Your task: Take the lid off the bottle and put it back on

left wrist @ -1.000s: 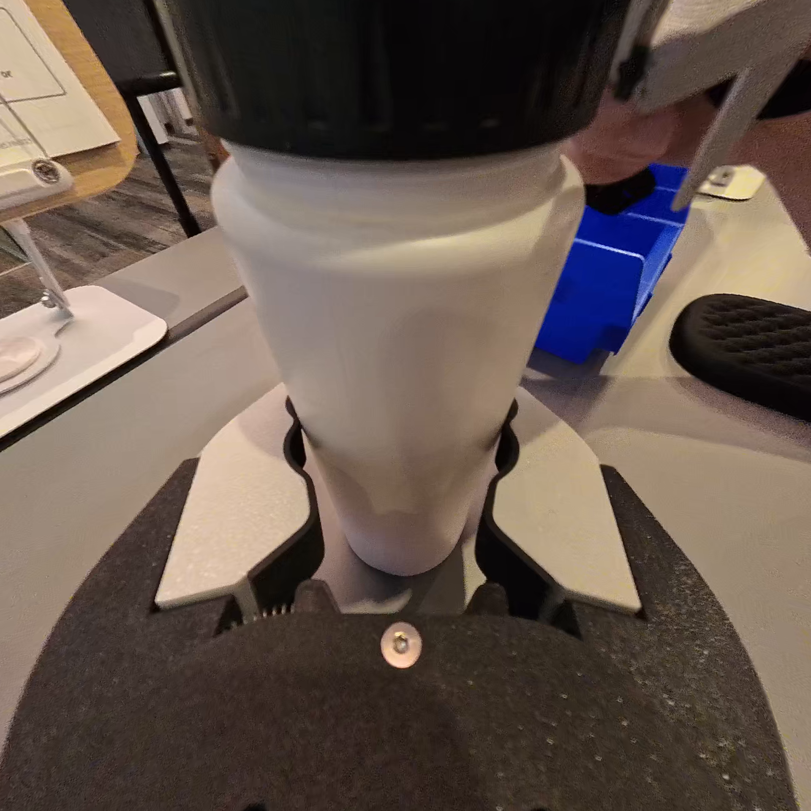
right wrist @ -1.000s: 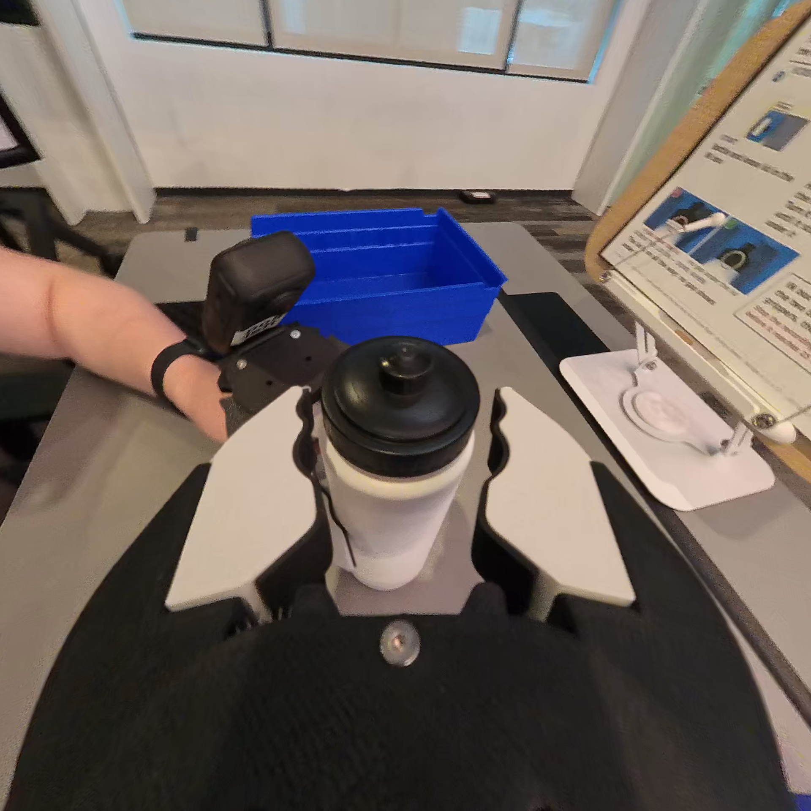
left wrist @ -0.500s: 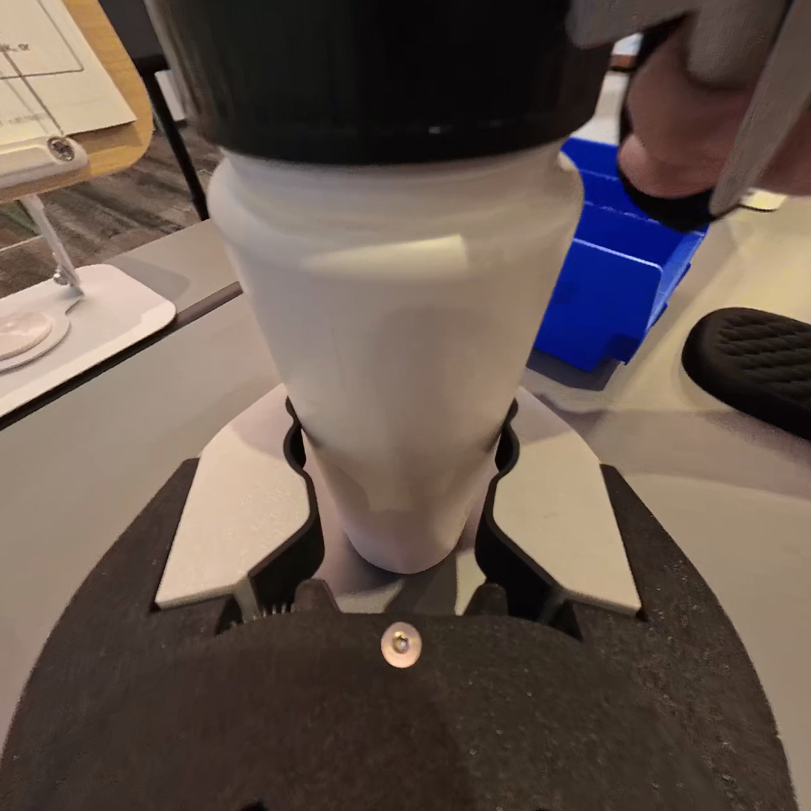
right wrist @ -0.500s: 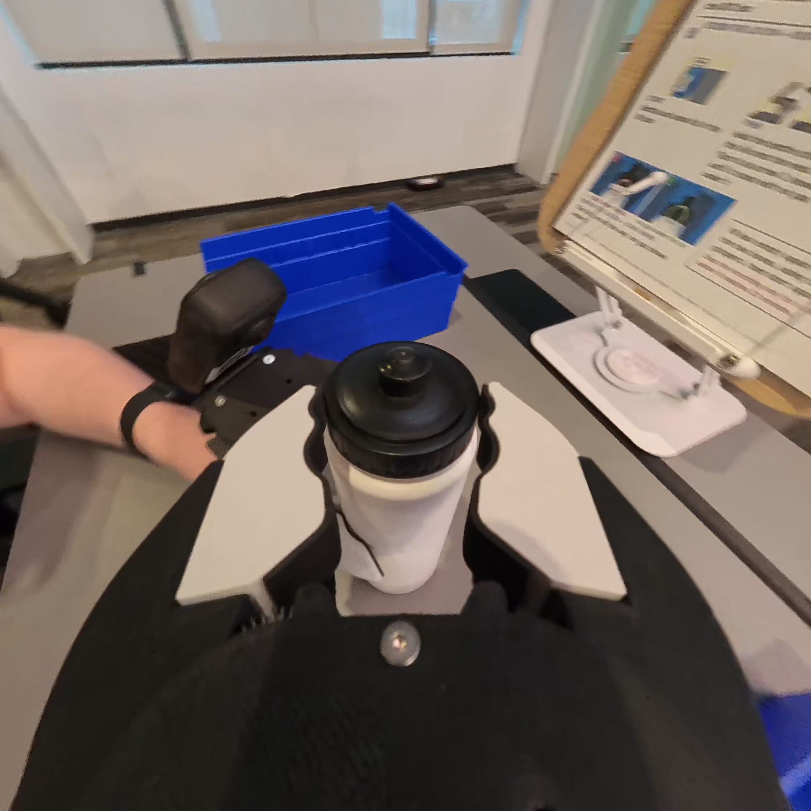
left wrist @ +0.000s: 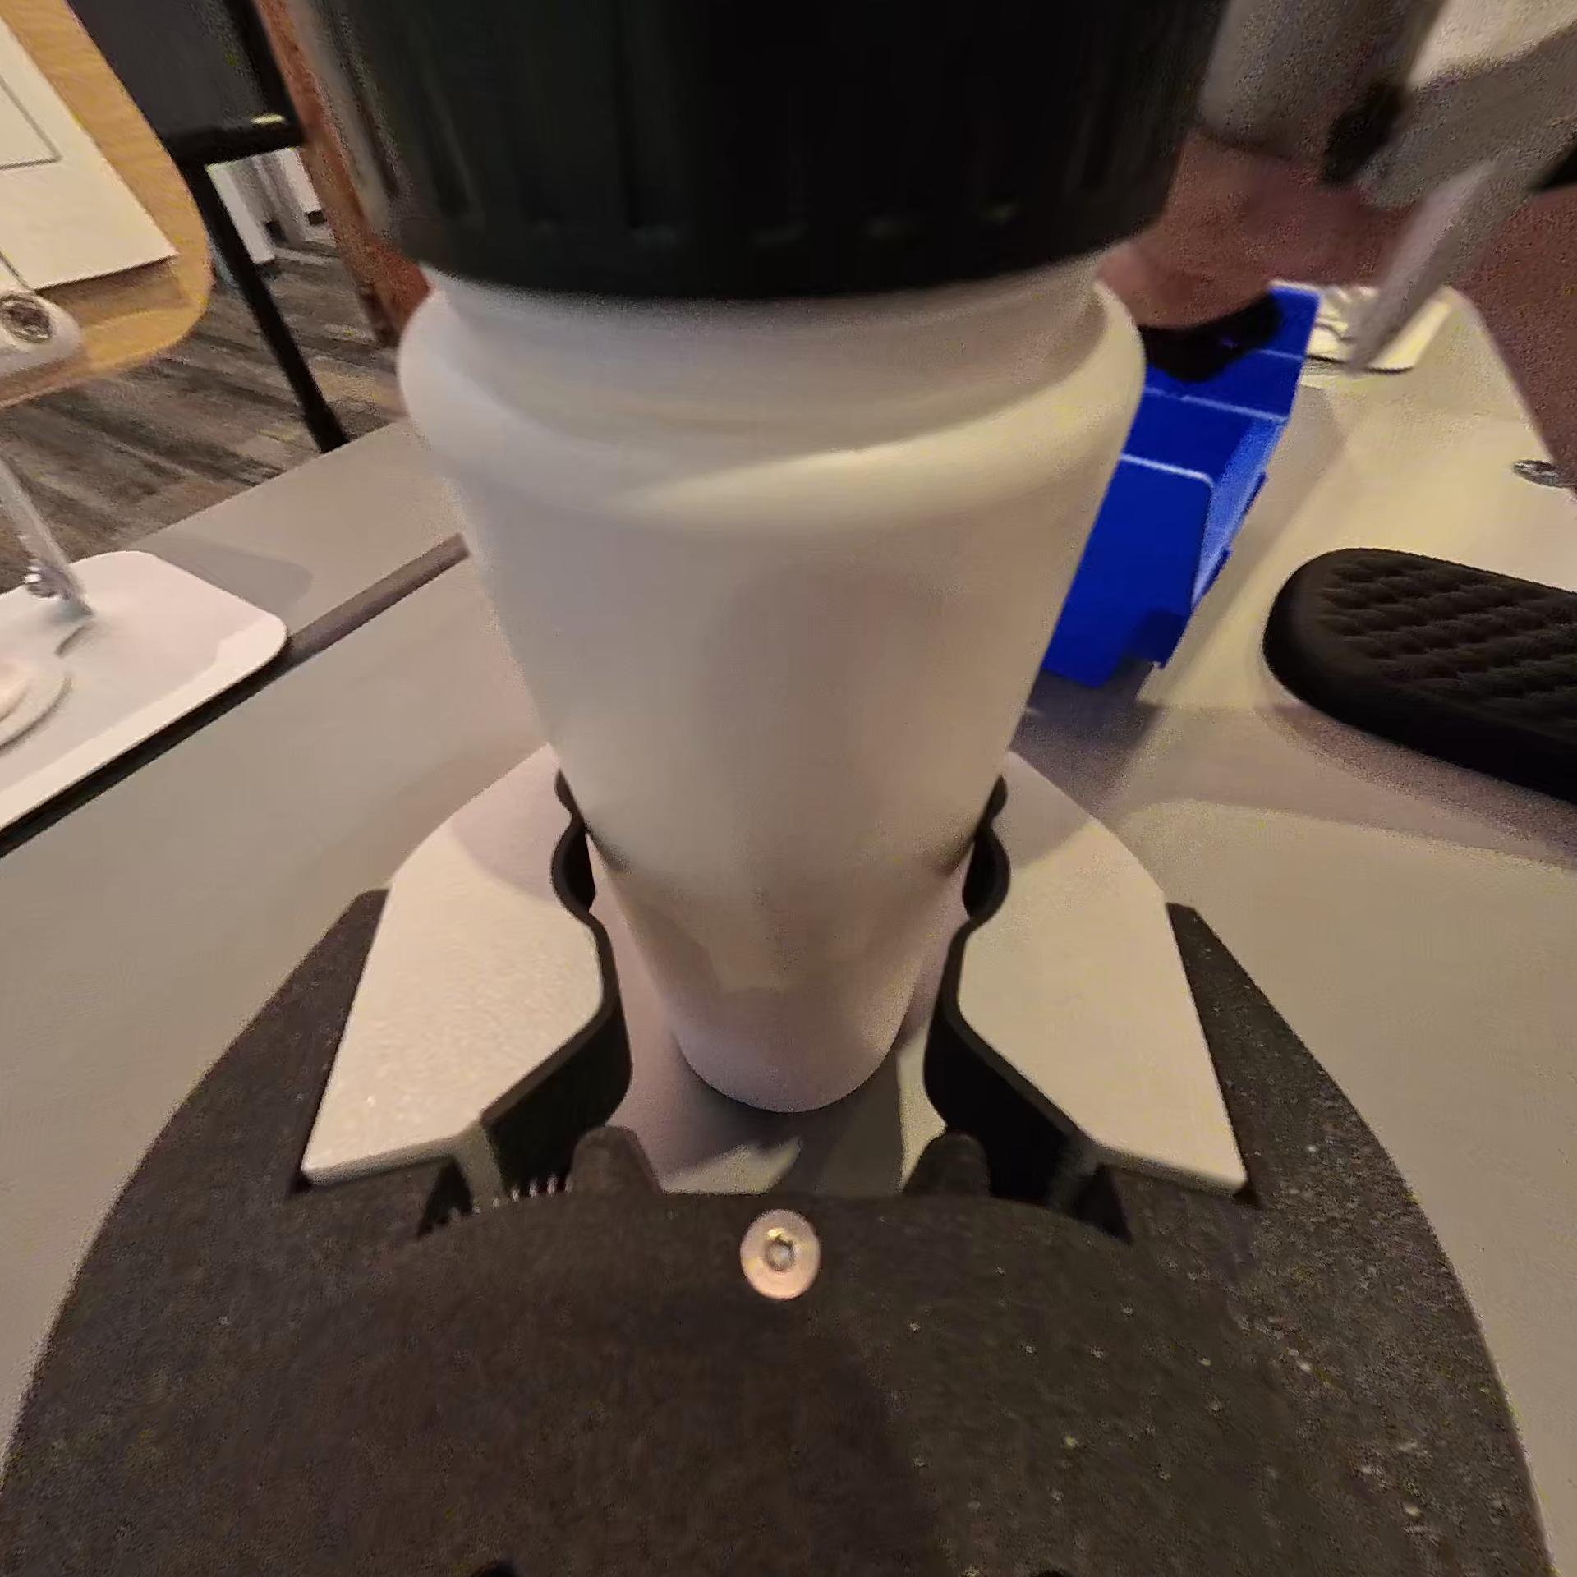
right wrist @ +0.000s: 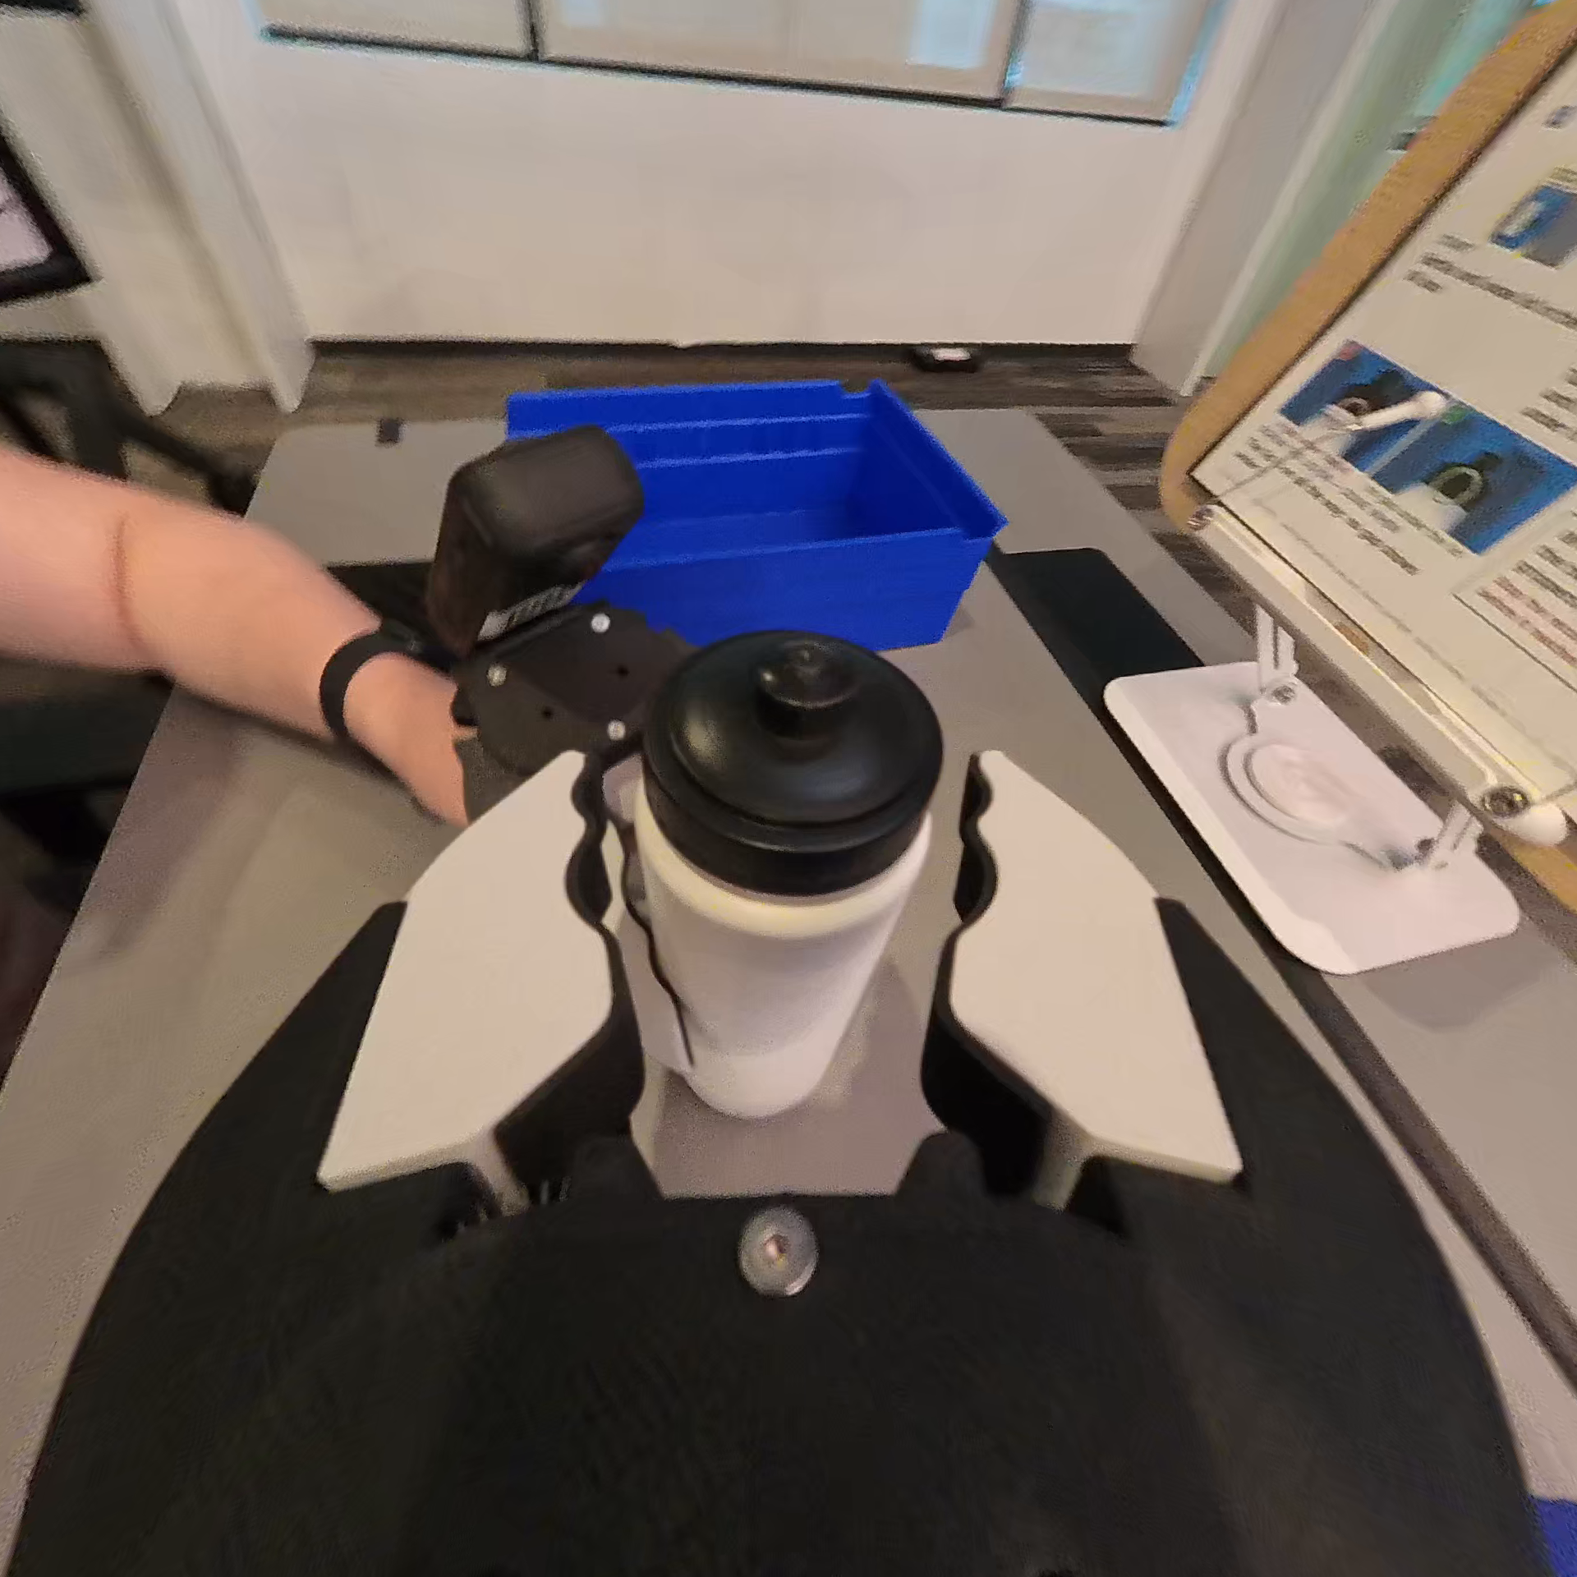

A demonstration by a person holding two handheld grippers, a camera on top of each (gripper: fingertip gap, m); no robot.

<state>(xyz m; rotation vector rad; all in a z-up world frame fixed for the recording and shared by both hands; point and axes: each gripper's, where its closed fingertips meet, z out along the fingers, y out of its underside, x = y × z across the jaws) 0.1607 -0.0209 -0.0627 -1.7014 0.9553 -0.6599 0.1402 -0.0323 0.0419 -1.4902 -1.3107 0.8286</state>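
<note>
Left wrist view. The left tool (left wrist: 781, 904) is closing firmly on the lower body of the white bottle (left wrist: 768, 648), both fingers (left wrist: 478, 1007) pressing against its sides. The bottle is standing upright on the grey surface (left wrist: 256, 768), its black lid (left wrist: 768, 145) sitting seated on the neck and filling the top of the frame. Judged step: anchoring the body so the lid can be unscrewed. To do it well, this grip should be kept low, level and tight, so the bottle is not spinning along with the lid. The blue bin (left wrist: 1169, 529) is lying just behind the bottle on the right; a black mesh pad (left wrist: 1434, 674) is resting farther right; a white stand base (left wrist: 128, 657) is sitting at the left. Motion blur is softening the upper right, so the other tool there is hard to make out.

Right wrist view. The right tool (right wrist: 785, 862) is hanging spread wide above the lid (right wrist: 794, 751), gripping nothing; its fingers (right wrist: 1058, 981) are flanking the lid, apparently without touching. It should be brought down centred on the ribbed rim before it closes and twists. A person's hand (right wrist: 401, 734) is holding the left tool low against the bottle (right wrist: 759, 964). Open room is lying toward the camera and above; the bin (right wrist: 794, 546) is crowding the far side, and the clipboard stand (right wrist: 1306, 819) is sitting close to the right edge of the surface (right wrist: 171, 896).
</note>
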